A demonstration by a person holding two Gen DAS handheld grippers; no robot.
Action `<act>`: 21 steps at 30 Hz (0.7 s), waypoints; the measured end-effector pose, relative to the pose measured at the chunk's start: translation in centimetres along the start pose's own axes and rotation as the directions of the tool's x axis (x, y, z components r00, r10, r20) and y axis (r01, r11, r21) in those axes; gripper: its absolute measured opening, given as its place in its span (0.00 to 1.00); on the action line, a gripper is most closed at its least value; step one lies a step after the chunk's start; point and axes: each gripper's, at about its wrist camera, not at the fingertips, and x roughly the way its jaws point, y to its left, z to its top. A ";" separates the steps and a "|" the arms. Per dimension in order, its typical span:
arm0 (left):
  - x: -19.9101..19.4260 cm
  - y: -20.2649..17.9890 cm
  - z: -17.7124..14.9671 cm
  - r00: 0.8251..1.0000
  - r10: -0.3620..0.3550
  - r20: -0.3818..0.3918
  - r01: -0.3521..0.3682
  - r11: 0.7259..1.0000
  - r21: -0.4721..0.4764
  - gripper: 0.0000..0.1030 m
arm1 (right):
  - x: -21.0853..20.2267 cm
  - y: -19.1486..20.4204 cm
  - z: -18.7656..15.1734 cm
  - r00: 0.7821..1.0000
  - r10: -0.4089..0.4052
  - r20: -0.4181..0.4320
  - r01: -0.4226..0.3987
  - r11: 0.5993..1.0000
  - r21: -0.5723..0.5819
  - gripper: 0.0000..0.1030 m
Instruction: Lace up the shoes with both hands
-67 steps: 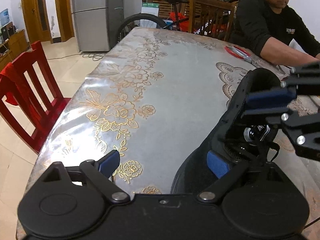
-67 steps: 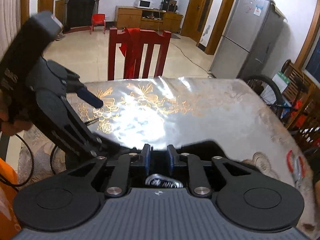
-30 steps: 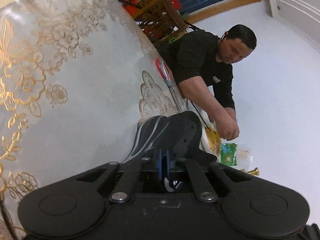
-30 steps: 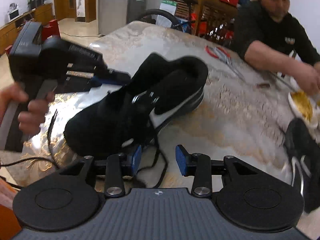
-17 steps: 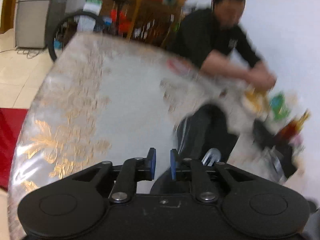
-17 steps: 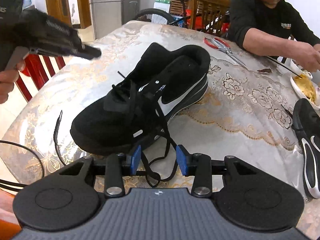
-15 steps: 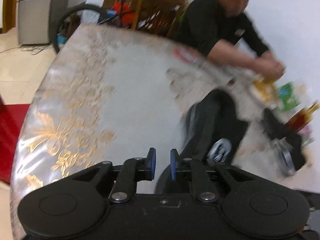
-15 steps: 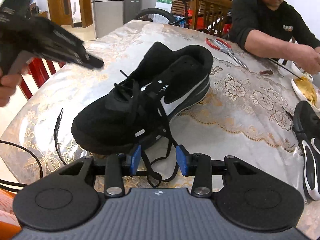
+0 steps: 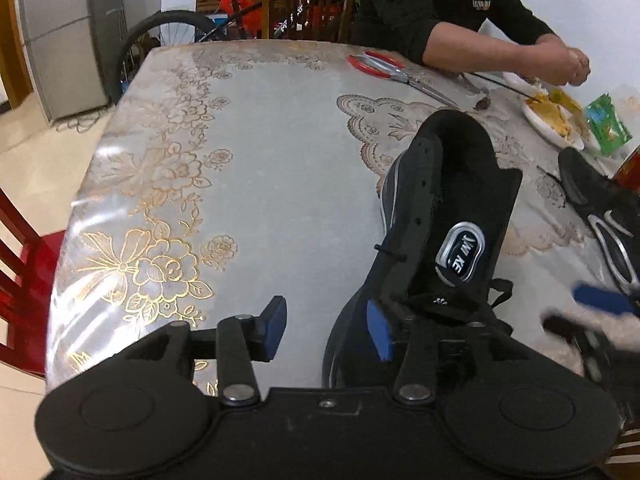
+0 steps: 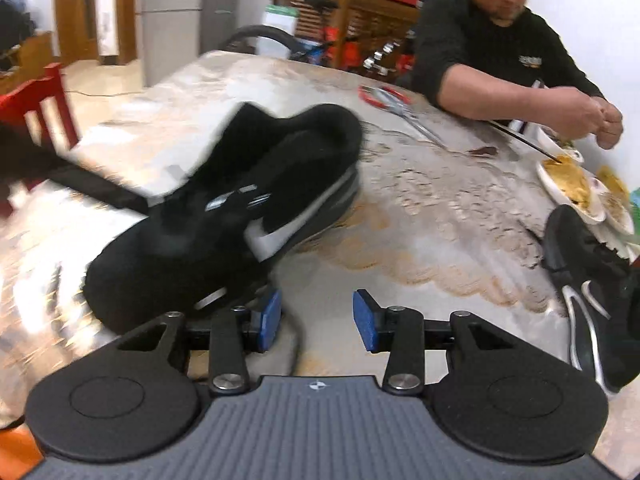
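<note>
A black shoe (image 9: 448, 216) with a silver tongue badge lies on the table, its laces loose. My left gripper (image 9: 326, 330) hovers over the shoe's toe end with its jaws opening. Its right pad (image 9: 378, 332) is over the shoe's edge and nothing is gripped. The right wrist view shows the same shoe (image 10: 240, 208) blurred, just beyond my right gripper (image 10: 316, 318). That gripper stands open, and a dark lace (image 10: 298, 340) runs loosely past its left pad (image 10: 268, 316). The right gripper (image 9: 592, 312) shows as a blur at the left wrist view's right edge.
A second black shoe (image 10: 588, 280) lies at the right. A person (image 10: 492, 52) sits at the far side over plates of food (image 10: 568, 184). Red-handled scissors (image 9: 384, 66) lie near them. A red chair (image 9: 20, 272) stands at the table's left edge.
My left gripper was shut at the shoe's tongue; it has since rolled, lifted and opened. The right gripper stayed open and shifted a little, with the shoe now further left in its view.
</note>
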 end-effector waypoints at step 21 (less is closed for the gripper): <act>-1.4 1.0 -0.1 0.995 0.102 -0.006 -0.103 0.995 -0.011 0.47 | 5.6 1.5 7.5 0.974 0.204 0.094 -0.185 0.966 -0.179 0.07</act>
